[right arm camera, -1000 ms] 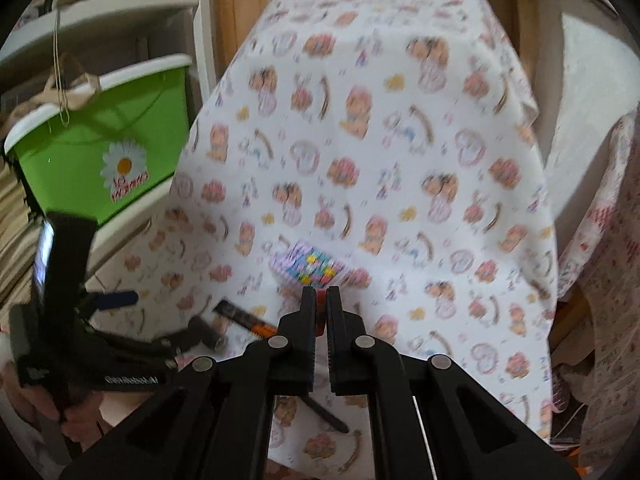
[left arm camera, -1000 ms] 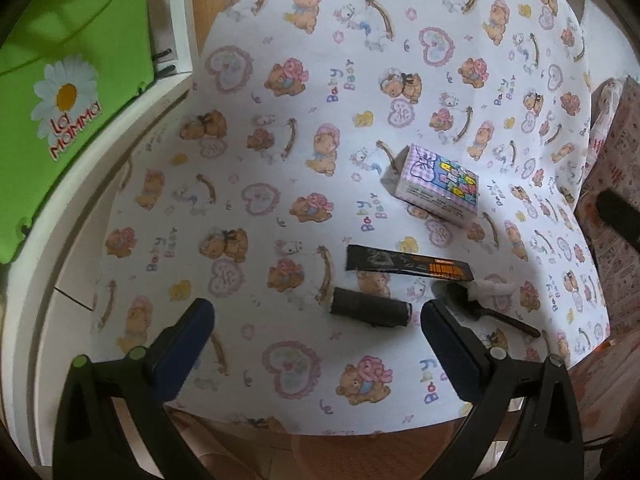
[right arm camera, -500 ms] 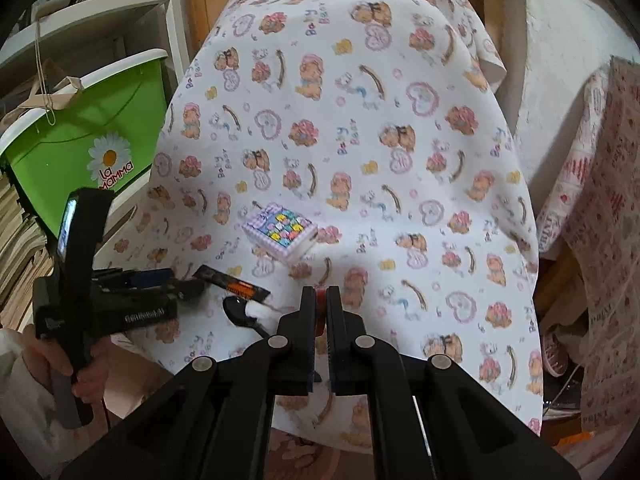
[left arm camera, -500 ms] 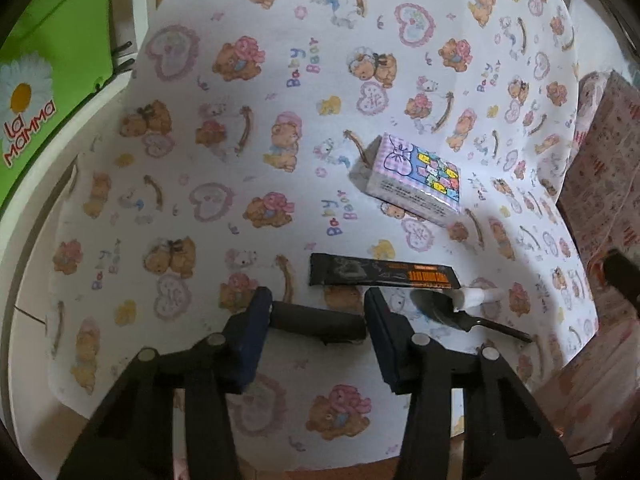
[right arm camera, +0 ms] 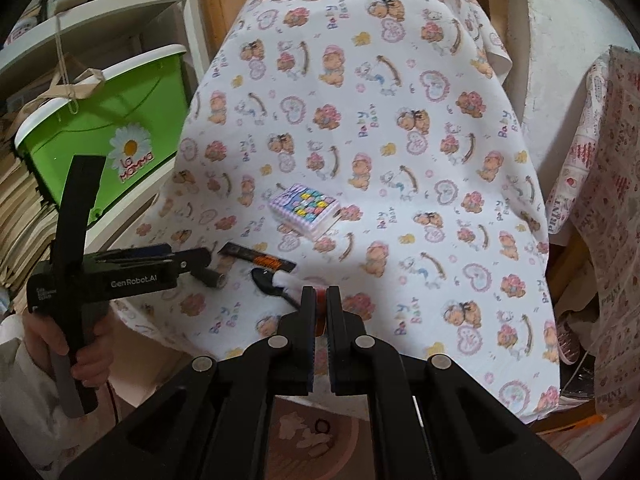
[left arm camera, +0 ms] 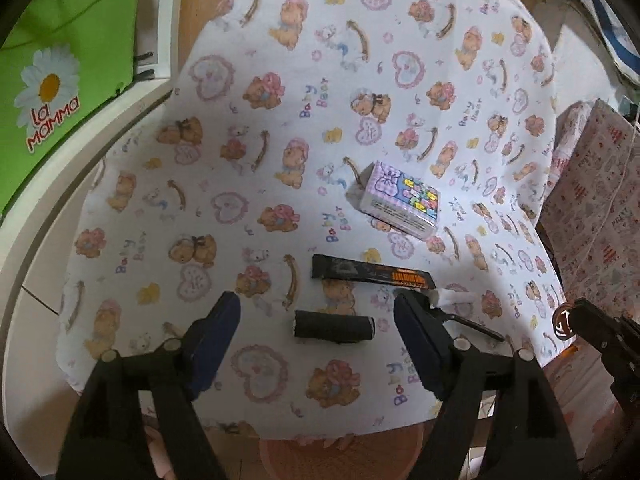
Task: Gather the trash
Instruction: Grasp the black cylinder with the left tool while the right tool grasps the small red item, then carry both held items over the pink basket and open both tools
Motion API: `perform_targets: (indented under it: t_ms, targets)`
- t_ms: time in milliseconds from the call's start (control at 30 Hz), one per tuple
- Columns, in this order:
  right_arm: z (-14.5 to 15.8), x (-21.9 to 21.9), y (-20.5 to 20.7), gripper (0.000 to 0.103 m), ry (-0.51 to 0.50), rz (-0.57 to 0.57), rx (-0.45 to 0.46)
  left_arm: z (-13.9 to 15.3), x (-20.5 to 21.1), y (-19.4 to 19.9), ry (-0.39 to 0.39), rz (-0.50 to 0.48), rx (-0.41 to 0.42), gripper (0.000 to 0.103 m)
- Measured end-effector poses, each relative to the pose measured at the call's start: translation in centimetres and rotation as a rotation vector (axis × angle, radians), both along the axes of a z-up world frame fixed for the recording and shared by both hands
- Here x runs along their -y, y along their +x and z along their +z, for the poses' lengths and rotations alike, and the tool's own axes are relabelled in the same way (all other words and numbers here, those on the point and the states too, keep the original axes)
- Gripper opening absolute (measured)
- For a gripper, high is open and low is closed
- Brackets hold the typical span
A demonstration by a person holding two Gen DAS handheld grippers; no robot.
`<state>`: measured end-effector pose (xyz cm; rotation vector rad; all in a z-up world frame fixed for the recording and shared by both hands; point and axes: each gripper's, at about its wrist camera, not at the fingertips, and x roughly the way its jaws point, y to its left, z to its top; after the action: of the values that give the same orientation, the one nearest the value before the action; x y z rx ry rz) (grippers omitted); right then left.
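My left gripper (left arm camera: 318, 334) hangs over the near edge of the table, and its tongs are opening. The small black roll (left arm camera: 333, 326) lies between the blue pads (left arm camera: 214, 338), but they do not touch it. It rests on the bear-print cloth (left arm camera: 248, 128), near me, just in front of the flat black wrapper (left arm camera: 372, 274).

The roll looks light and stiff. It is round, so it may roll away if I bump it. I think I should pinch it across its middle, one pad on each long side.

Half a second ago the tongs were much closer, right at the ends of the roll. Now they stand wider and the roll is still lying on the cloth, so that grab did not take.

My right gripper (right arm camera: 318, 308) has its tongs pressed together with nothing between them. It has drifted toward the near right side of the table.

A black spoon (right arm camera: 266, 280) with a bit of white paper lies right of the roll. The little purple box (left arm camera: 400, 204) sits farther back. The green bin (right arm camera: 104, 128) waits at the far left.
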<state>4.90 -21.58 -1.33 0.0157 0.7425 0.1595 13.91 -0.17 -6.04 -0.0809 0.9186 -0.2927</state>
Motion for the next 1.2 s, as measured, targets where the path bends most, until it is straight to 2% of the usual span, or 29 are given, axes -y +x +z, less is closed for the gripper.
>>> perform_targets:
  t_ms: [200,400,433,500,600,700,767,1000,1100,1200]
  targets:
    - [0.2,-0.6,-0.6,0.005,-0.008,0.017,0.005,-1.0,1.3,-0.4,0.059,-0.070,-0.011,0.078]
    - [-0.3,-0.3,-0.5,0.005,0.017,0.011,-0.017,-1.8,1.9,0.0,0.079,-0.072,-0.025,0.077]
    - [-0.5,-0.3,-0.5,0.005,0.021,0.011,-0.024,-2.0,2.0,0.1,0.082,-0.068,-0.030,0.064]
    - [-1.0,-0.4,-0.5,0.006,0.027,0.015,-0.038,-2.1,2.2,0.0,0.123,-0.053,-0.014,0.047]
    - [-1.3,-0.8,-0.8,0.005,0.018,0.025,-0.040,-1.6,1.8,-0.4,0.125,-0.022,0.000,0.047]
    - [-1.1,-1.1,-1.1,0.005,0.003,0.035,-0.029,0.3,1.0,-1.9,0.074,-0.004,0.049,0.047]
    - [-0.8,-1.1,-1.3,0.005,0.008,0.040,-0.022,1.5,0.7,-3.0,0.068,0.010,0.076,0.047]
    - [-0.3,-0.7,-2.0,0.005,0.111,0.076,-0.056,5.3,0.7,-6.8,0.024,0.046,0.112,0.047]
    - [-0.6,-0.8,-2.3,0.005,0.146,0.099,-0.086,5.0,1.4,-8.0,0.013,0.029,0.084,0.047]
    - [-1.8,-1.0,-2.3,0.005,0.157,0.113,-0.132,2.4,2.5,-8.2,0.048,0.023,0.023,0.047]
